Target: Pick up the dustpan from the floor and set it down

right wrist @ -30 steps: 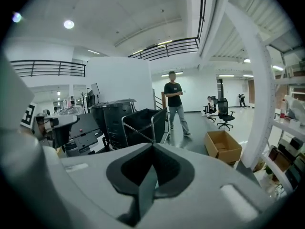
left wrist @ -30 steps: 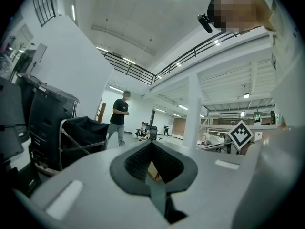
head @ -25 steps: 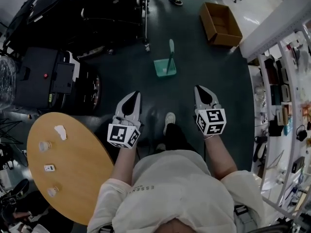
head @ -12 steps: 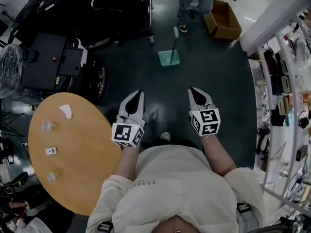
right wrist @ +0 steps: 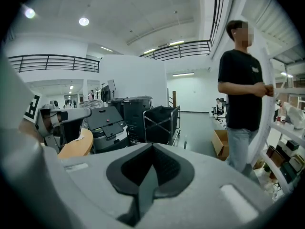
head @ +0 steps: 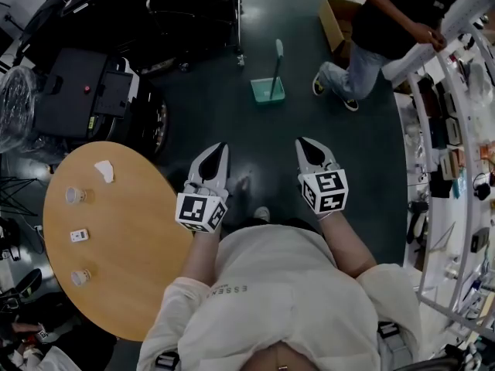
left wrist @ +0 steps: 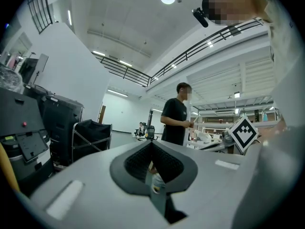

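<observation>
In the head view a teal dustpan [head: 267, 90] stands on the dark floor, its long handle [head: 277, 52] pointing up and away. It lies well ahead of both grippers, roughly between their lines. My left gripper [head: 220, 150] is held out over the floor, jaws shut and empty. A short way to its right, my right gripper [head: 303, 143] is likewise shut with nothing in it. In the left gripper view the left gripper [left wrist: 152, 143] has its pads met at the tip. The right gripper [right wrist: 152, 147] looks the same in its own view. Neither touches the dustpan.
A round wooden table [head: 124, 284] with small cups sits at my left. Black machines [head: 85, 91] and a black cart [head: 193, 10] fill the far left. A person [head: 383, 41] walks right of the dustpan, near a cardboard box [head: 334, 18]. Shelving [head: 448, 153] lines the right.
A person has walked from the top of the view to the right of the dustpan. The view has shifted a little; both grippers stay shut and side by side.
</observation>
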`<state>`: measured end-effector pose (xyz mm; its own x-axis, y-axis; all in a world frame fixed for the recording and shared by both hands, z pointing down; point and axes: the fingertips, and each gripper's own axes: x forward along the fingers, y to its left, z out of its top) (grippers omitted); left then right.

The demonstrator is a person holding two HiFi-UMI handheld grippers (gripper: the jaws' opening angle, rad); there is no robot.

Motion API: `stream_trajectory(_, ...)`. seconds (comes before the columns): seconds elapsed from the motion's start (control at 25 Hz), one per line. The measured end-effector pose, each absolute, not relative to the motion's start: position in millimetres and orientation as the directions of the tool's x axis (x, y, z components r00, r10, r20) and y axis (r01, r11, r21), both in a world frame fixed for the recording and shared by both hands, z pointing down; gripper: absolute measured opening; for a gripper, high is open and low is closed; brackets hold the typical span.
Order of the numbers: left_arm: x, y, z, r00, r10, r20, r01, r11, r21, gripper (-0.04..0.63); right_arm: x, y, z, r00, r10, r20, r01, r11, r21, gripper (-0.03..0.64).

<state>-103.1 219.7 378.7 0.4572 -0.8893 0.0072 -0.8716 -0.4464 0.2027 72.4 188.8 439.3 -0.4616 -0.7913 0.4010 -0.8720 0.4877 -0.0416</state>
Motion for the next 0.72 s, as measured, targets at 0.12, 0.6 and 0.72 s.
stream_trajectory(0.12,-104,218,378,0.452,-0.892,0.007,-0.876,-0.442,0.194,0.008,76,185,436,-0.455,-0.796,0.398,-0.876,0.482,-0.037,-0.011)
stream_trajectory(0.6,-101,215,378,0.435,-0.901,0.012,-0.888,-0.426,0.174,0.008,86,179,432,-0.460,-0.800,0.386,-0.873,0.486,-0.035,-0.011)
stream_trajectory(0.72,-99,216,377,0.435,-0.900,0.011,-0.888,-0.427,0.171,0.008,86,179,432,-0.471,-0.793,0.387,-0.867,0.498,-0.036,-0.011)
